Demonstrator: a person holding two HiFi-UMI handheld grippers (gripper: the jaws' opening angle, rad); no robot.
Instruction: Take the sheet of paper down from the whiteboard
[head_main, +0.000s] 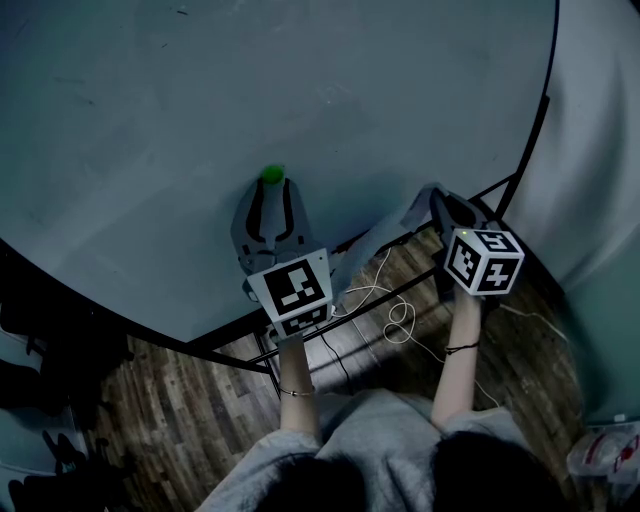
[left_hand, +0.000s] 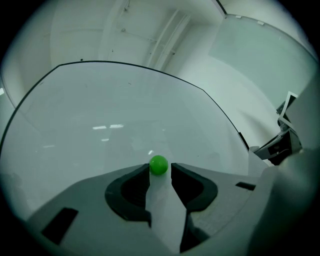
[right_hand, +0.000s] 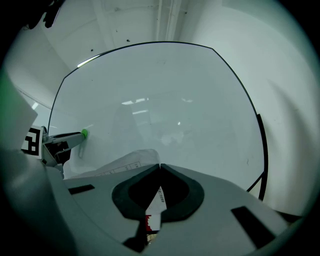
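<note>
The whiteboard (head_main: 300, 90) fills the head view. A green round magnet (head_main: 271, 173) sits on it, and my left gripper (head_main: 272, 186) is shut on that magnet (left_hand: 158, 165), one fingertip on each side. The sheet of paper (head_main: 385, 240) hangs from there across to my right gripper (head_main: 437, 195), curling away from the board. In the right gripper view the gripper (right_hand: 160, 166) is shut on the paper's edge, and the printed sheet (right_hand: 125, 162) runs off left towards the magnet (right_hand: 84, 133). White paper (left_hand: 162, 205) also shows between the left jaws.
Under the board stands its black frame (head_main: 300, 340) on a wooden floor, with white cables (head_main: 395, 320) coiled there. A pale wall (head_main: 600, 150) rises at the right. A plastic bag (head_main: 605, 455) lies at the lower right, dark objects (head_main: 50, 380) at the left.
</note>
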